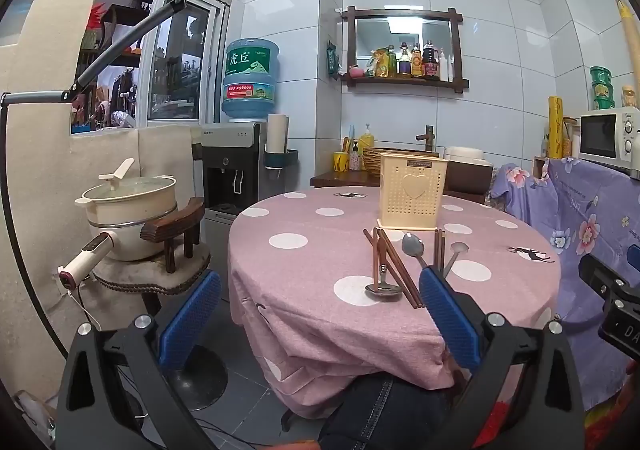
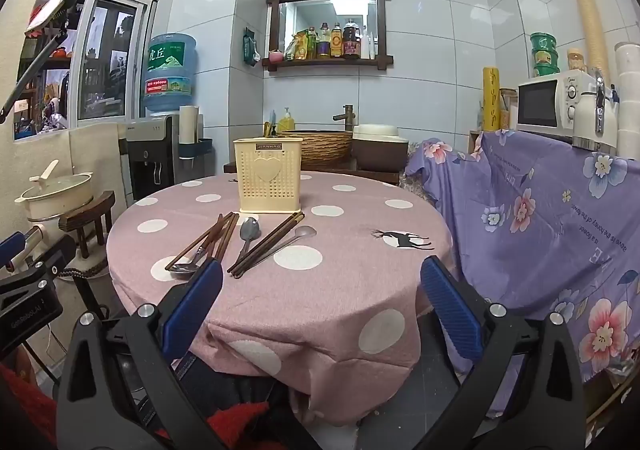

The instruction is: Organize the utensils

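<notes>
Spoons and chopsticks lie loose on the table before a cream holder. Both hand-held grippers, left and right, hover spread apart, empty. The thin, stiff, slippery utensils likely need a mid-handle pinch.

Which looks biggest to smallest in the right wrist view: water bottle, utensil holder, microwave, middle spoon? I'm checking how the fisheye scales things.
1. Utensil holder and microwave: look about alike, so no ranking; the holder is nearer.
2. Water bottle: slightly smaller, and farther back.
3. Middle spoon: clearly smallest.
</notes>
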`<state>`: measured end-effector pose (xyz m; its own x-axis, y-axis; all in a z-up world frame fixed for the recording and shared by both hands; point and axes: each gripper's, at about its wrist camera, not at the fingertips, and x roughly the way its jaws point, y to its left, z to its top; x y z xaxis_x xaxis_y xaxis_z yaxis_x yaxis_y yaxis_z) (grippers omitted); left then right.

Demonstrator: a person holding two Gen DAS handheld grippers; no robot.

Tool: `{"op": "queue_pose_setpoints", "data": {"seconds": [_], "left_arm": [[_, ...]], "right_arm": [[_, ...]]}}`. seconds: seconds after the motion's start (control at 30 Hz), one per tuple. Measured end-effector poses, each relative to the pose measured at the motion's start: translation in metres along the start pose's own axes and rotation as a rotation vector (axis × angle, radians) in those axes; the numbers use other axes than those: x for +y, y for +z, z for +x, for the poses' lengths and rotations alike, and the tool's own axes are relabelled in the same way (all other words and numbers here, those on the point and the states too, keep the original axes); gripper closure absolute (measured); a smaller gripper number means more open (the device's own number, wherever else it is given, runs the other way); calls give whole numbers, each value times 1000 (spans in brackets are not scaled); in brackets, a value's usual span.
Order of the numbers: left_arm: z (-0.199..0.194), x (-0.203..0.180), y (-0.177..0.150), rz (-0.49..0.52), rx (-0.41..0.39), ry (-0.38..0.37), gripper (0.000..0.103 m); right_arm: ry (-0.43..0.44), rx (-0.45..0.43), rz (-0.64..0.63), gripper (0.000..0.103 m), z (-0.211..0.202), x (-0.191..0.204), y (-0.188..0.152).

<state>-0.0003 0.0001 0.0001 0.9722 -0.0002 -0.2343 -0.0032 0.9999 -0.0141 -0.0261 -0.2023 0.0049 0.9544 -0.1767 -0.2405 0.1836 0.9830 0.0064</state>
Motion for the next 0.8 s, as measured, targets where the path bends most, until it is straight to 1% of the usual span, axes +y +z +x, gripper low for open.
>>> {"op": "queue_pose_setpoints", "data": {"seconds": [0.27,0.57,0.8], "left_arm": [[-1,1,1,1,1,1,5],[1,2,-2,9,7,-23,5],[1,0,-1,15,9,-24,5]], "right_arm": [[-2,2,-3,5,1,1,-1],[0,3,-3,5,0,1,-1],[-2,3,-5,5,0,2,-1]]}}
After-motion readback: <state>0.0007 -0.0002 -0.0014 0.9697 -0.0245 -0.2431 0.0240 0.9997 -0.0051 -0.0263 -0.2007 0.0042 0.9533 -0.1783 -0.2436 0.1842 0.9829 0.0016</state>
